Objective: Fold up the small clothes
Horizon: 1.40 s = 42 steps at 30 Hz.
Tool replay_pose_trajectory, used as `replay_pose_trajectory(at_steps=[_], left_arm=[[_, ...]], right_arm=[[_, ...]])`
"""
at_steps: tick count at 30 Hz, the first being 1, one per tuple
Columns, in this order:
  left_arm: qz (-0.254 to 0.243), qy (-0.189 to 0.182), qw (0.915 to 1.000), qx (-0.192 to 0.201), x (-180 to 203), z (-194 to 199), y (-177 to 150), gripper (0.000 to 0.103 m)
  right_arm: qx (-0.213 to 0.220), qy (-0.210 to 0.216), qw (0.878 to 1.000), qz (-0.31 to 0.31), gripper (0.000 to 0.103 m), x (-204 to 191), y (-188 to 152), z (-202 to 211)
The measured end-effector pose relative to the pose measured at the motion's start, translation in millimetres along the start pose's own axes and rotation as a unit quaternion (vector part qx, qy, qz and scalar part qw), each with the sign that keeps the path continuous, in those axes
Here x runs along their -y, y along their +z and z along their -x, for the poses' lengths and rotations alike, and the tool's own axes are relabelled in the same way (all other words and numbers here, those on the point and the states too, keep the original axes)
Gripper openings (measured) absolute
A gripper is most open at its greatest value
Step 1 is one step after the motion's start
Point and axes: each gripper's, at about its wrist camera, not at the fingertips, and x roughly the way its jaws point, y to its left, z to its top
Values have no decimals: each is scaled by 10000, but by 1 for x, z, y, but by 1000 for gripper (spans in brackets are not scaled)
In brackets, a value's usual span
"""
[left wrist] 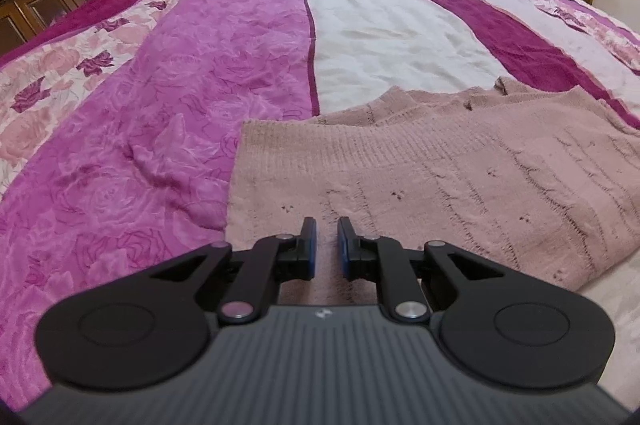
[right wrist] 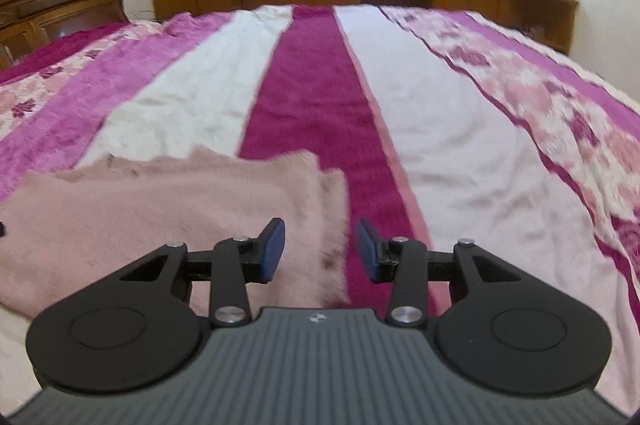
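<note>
My left claw (left wrist: 327,230), jaws nearly shut but gripping nothing, hovers over the pink sweater (left wrist: 460,185) spread on the bed (left wrist: 160,105), while my right claw (right wrist: 321,237) gapes astride its edge, ready to pinch.

Dusty-pink knit sweater (left wrist: 440,177) on magenta, white and rose-patterned striped bedspread (left wrist: 200,85).
</note>
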Motion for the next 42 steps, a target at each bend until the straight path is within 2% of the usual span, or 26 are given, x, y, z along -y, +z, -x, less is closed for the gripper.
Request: replay_pose_trajectory(at_steps=[7, 11, 17, 19, 21, 22, 23, 24, 26, 29, 32, 34, 42], left_arm=[[81, -187, 9998, 34, 8, 5, 4, 14], [46, -210, 9998, -4, 10, 13, -1, 14], [181, -277, 9994, -104, 11, 23, -6, 14], [182, -280, 9993, -142, 15, 26, -9, 14], [196, -281, 9992, -210, 18, 27, -11, 14], [211, -287, 9991, -244, 20, 28, -12, 16], [224, -278, 9990, -261, 22, 29, -13, 31], [243, -271, 9990, -259, 23, 31, -14, 52], [259, -206, 9993, -197, 27, 36, -17, 70], [133, -97, 9997, -195, 34, 41, -19, 71], [149, -108, 9995, -255, 38, 44, -21, 71], [164, -104, 9994, -282, 39, 46, -24, 71], [242, -48, 9987, -447, 44, 50, -33, 71]], right_arm=[[-179, 442, 9988, 92, 48, -33, -13, -6], [-284, 515, 9980, -209, 48, -34, -28, -4], [-193, 544, 9967, -578, 48, -24, -41, 13], [-144, 520, 9964, -647, 50, -19, -44, 19], [-94, 538, 9956, -763, 60, -14, -47, 23], [-69, 550, 9950, -832, 62, -10, -48, 26], [-48, 563, 9945, -880, 63, -8, -49, 28], [-33, 548, 9944, -903, 63, -7, -50, 29], [0, 501, 9943, -942, 63, -3, -51, 32], [26, 425, 9938, -1026, 64, 4, -52, 35], [55, 358, 9919, -1216, 75, 13, -55, 37], [73, 337, 9900, -1364, 78, 20, -57, 37], [-287, 768, 9749, -2071, 82, 46, -65, 15]])
